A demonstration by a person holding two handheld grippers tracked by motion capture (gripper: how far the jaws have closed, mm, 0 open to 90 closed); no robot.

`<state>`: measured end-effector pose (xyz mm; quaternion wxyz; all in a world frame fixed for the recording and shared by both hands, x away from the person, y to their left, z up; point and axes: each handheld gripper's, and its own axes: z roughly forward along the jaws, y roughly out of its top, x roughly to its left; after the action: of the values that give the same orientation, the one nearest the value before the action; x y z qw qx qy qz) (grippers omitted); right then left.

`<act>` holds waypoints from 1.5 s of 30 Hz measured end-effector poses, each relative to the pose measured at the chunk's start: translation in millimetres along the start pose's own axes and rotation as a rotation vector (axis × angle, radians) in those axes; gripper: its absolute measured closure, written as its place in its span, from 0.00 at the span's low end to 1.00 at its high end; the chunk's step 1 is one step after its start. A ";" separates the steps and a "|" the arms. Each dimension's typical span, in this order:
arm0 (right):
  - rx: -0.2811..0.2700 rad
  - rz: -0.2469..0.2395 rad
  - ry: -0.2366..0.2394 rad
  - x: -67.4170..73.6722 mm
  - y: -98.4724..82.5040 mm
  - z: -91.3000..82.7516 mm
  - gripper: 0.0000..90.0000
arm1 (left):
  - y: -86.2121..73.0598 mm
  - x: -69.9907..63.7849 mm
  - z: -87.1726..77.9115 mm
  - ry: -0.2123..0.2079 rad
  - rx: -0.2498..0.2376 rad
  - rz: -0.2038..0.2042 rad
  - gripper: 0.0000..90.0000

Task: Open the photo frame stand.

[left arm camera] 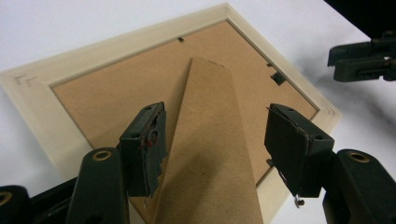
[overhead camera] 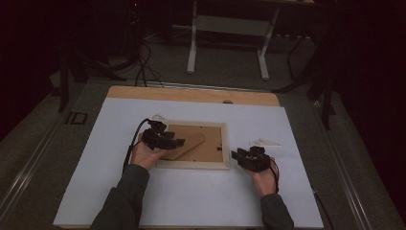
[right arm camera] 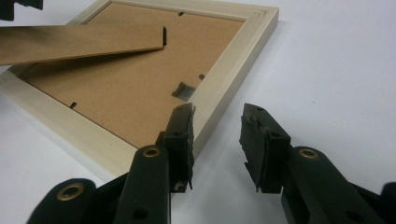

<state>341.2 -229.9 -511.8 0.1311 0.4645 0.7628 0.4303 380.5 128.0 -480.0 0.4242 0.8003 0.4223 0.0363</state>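
White table [overhead camera: 201, 201]: left gripper [overhead camera: 178, 142] gapes around the frame's [overhead camera: 193, 165] raised stand [left arm camera: 210, 154], gripping nothing; right gripper [overhead camera: 235, 154] half-open, empty. Stand could flop shut.

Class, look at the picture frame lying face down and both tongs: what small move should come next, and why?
Probably close the left tongs on the brown fibreboard stand flap: it is raised off the pale wooden picture frame and lies between open jaws. The right tongs wait open at the frame's edge.

right gripper [right arm camera: 217, 142]: fingers apart | beside frame [right arm camera: 224, 74] rim, perhaps touching | stand [right arm camera: 79, 43] raised
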 end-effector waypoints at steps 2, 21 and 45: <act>0.001 -0.001 0.000 0.2 0.0 0.1 0.70 | -0.3 0.1 2.5 0.001 0.015 0.004 0.44; 0.008 -0.006 0.006 1.6 -0.5 2.2 0.70 | -1.6 12.7 26.7 -0.042 0.141 -0.013 0.33; 0.005 -0.001 0.008 -0.5 -0.1 1.3 0.70 | -0.8 5.7 38.8 -0.054 0.200 0.048 0.45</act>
<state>342.2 -229.5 -512.8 0.1271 0.4628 0.7645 0.4304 399.8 107.1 -506.9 0.3524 0.8491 0.3931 -0.0173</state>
